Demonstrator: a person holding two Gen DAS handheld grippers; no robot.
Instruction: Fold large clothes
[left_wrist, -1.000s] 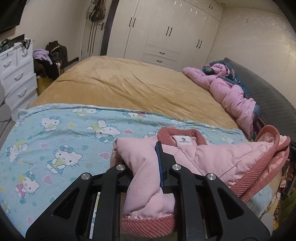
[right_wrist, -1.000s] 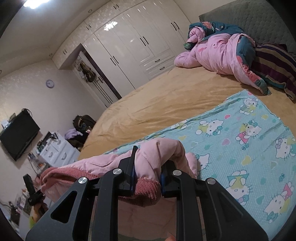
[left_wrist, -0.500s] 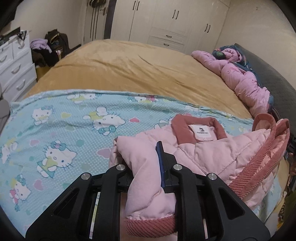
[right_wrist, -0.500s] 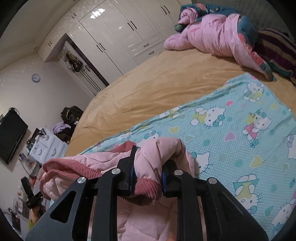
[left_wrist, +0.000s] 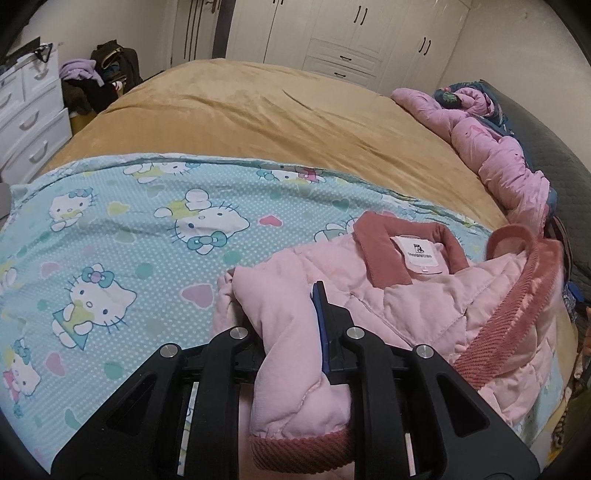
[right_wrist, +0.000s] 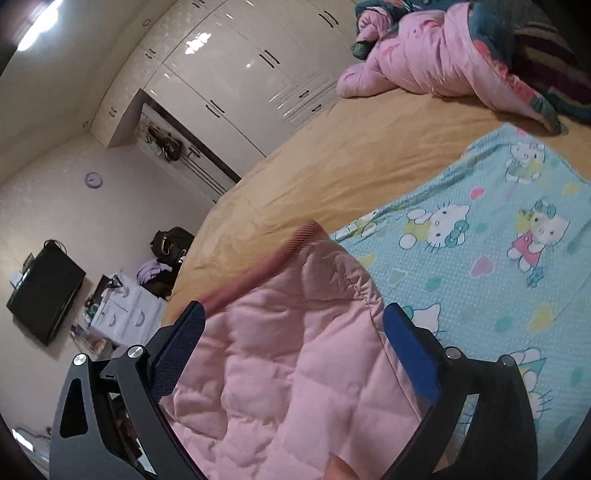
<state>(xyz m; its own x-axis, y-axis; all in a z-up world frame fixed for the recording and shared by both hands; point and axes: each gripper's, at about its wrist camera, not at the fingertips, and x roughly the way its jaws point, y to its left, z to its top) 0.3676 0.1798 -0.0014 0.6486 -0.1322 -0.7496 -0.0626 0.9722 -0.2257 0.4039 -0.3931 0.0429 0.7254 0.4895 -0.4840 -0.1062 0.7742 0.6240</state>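
Pinching pink jacket (left_wrist: 424, 295) sleeve — left hand-held gripper (left_wrist: 291, 332), right hand-held gripper (right_wrist: 291, 325) just spread apart, jacket between.

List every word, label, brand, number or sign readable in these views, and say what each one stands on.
Neck label inside the collar of the pink jacket: a small dark logo over one line of print, too small and blurred to read.
Wall clock: its face is too small to make out any numerals.
Cartoon-cat blanket: pictures only, no lettering visible.
Nothing else in either view carries legible text.
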